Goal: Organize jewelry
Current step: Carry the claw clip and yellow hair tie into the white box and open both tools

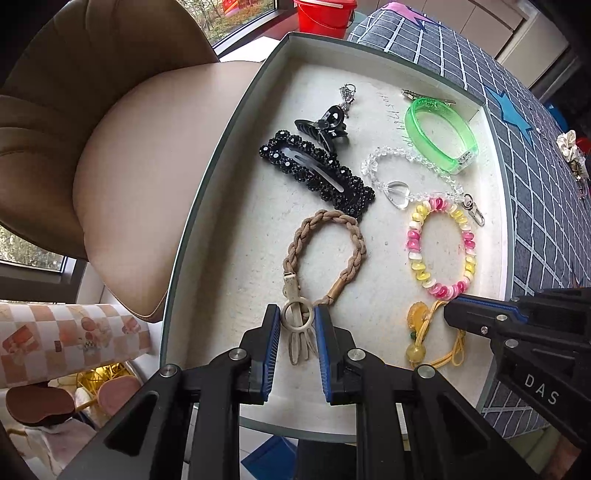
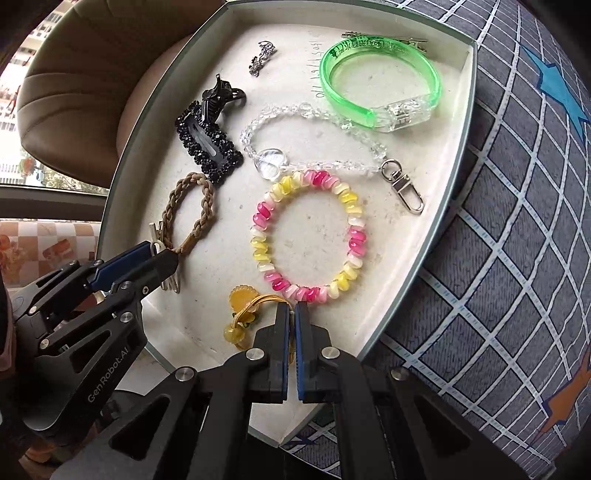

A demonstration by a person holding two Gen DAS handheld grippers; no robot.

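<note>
A shallow tray (image 1: 207,206) (image 2: 443,206) holds jewelry. My left gripper (image 1: 296,314) (image 2: 155,254) is open, its fingers either side of the cream ring charm (image 1: 297,318) of a braided tan bracelet (image 1: 325,251) (image 2: 192,214). My right gripper (image 2: 291,314) (image 1: 452,308) is shut on the yellow cord of an amber bead charm (image 2: 245,302) (image 1: 421,325). A pink-and-yellow bead bracelet (image 1: 441,251) (image 2: 306,236), a clear crystal chain (image 1: 402,177) (image 2: 317,147), a green bangle (image 1: 439,134) (image 2: 380,77), a black beaded clip (image 1: 317,173) (image 2: 208,147) and a black claw clip (image 1: 325,127) (image 2: 219,98) lie in the tray.
The tray rests on a grey checked cloth (image 1: 535,206) (image 2: 509,258) with star patches. A tan padded chair (image 1: 122,147) (image 2: 85,103) stands at the left. A red bucket (image 1: 325,14) is behind. A scrunchie (image 1: 572,147) lies on the cloth at right.
</note>
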